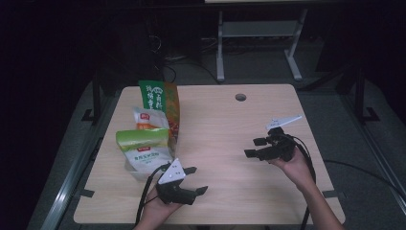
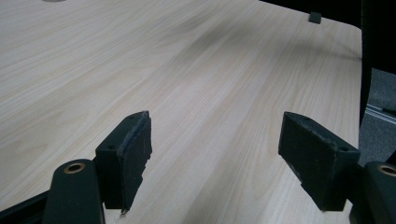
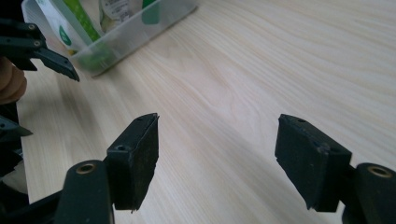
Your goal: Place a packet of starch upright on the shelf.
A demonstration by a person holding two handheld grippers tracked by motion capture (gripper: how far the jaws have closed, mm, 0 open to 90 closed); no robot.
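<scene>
Snack bags stand upright in a clear, shallow plastic tub point(image 1: 139, 172) at the left side of the pale wood-grain table point(image 1: 230, 129), their long axes vertical and their printed faces turned toward the person's side. The tub itself is a long rectangle whose length runs from the near left of the table away toward the far edge. Nearest the person is a glossy white pouch with a light green top band point(image 1: 143, 148); behind it stands a white pouch with an orange patch point(image 1: 149, 119), and at the back a taller dark green and brown bag with white lettering point(image 1: 159, 98). In the right gripper view the tub's translucent wall and rounded corner point(image 3: 135, 35) show at the top left, with green and white packaging behind it.

The left gripper point(image 1: 195, 179), black with a grey three-cornered plate on top, is held low over the near edge just beside the tub's near end, pointing to the right across the table. Its jaws stand wide apart with bare wood between the flat, matte, slightly frayed pads point(image 2: 135, 154); they grip nothing. The right gripper point(image 1: 253, 147) hovers over the right half of the table, well apart from the tub, pointing left toward it. Its jaws are likewise spread wide and empty, the blocky pads point(image 3: 140, 154) above the tabletop.
</scene>
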